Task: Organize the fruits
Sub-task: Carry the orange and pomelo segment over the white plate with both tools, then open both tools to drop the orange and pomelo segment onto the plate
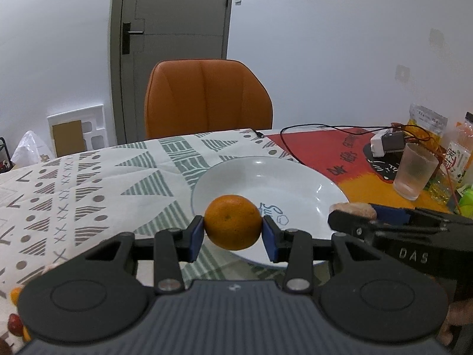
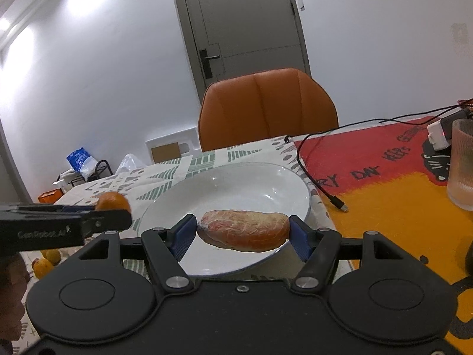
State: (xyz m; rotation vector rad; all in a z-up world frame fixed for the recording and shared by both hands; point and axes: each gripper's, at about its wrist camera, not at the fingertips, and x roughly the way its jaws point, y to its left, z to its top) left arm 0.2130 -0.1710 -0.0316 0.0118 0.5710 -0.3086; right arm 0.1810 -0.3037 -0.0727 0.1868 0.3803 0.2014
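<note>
An orange chair [image 1: 207,97] stands behind the table, a ribbed glass [image 1: 414,174] near a black cable [image 2: 313,165].

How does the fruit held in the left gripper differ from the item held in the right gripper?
The orange in the left gripper is round with bare, dimpled peel; the wrapped item in the right gripper is long, reddish-orange and covered in clear film. The orange needs a narrower grip. Both are clamped between blue pads, above the near edge of the white plate.

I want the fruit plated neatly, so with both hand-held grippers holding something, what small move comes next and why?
Probably ease the left hand-held gripper forward over the empty white ceramic plate, then release. Its round orange mandarin hangs at the near rim, while the plastic-wrapped fruit piece is already above it.
</note>
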